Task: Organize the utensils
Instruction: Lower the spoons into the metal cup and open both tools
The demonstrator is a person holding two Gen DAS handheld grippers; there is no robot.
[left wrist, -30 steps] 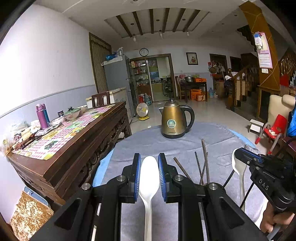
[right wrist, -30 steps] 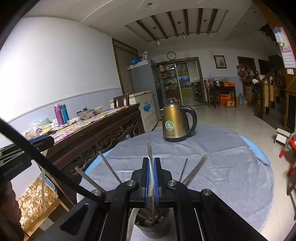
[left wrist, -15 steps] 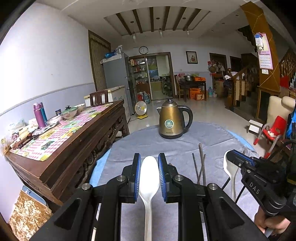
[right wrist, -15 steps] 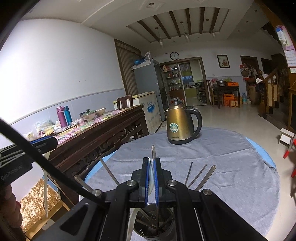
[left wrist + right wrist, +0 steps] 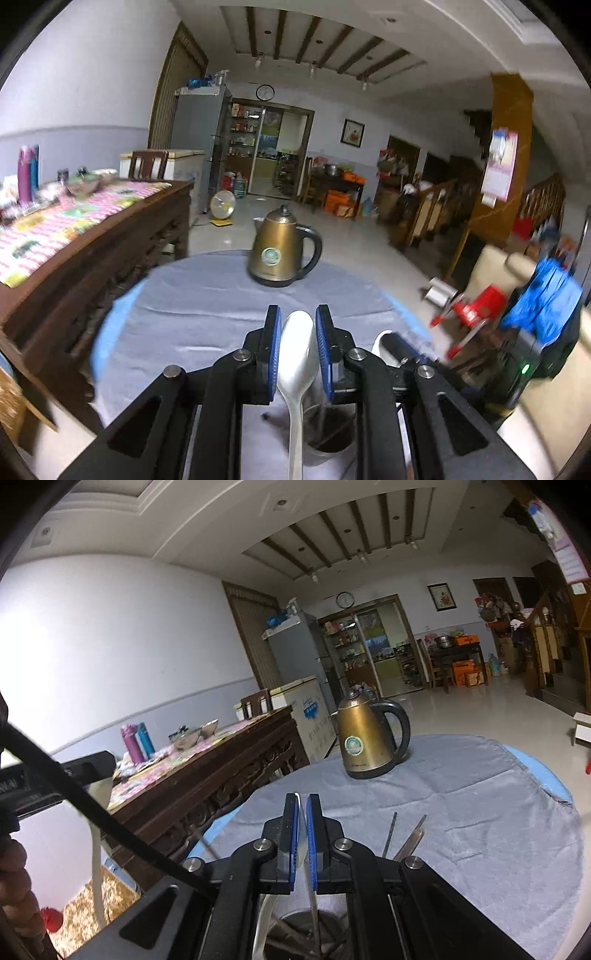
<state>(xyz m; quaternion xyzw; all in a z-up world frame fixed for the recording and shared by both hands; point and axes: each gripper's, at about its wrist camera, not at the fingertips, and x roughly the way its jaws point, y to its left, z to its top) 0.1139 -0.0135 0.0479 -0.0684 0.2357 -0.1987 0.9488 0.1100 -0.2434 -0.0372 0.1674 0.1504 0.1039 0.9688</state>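
My left gripper point(image 5: 297, 314) is shut on a white spoon point(image 5: 297, 354), bowl up between the blue pads, handle hanging down. Just below it stands a metal utensil holder point(image 5: 328, 435). To its right the right gripper point(image 5: 400, 347) shows beside a second white spoon bowl point(image 5: 380, 343). In the right wrist view my right gripper point(image 5: 303, 797) is shut on a thin pale spoon point(image 5: 303, 834) seen edge on, its handle reaching into the holder point(image 5: 306, 934). Metal chopsticks point(image 5: 406, 838) stick out of the holder. The left gripper point(image 5: 103, 764) with its spoon point(image 5: 96, 849) is at the left edge.
A bronze kettle point(image 5: 280, 254) point(image 5: 365, 742) stands at the far side of the round table with its grey cloth point(image 5: 203, 295) point(image 5: 461, 812). A dark wooden sideboard point(image 5: 74, 251) point(image 5: 221, 768) with bottles and bowls runs along the left. A hand point(image 5: 11, 886) holds the left gripper.
The left view has rolled and swung so the holder now lies under the left gripper's spoon. The right gripper has come closer beside it. Both grips are unchanged.
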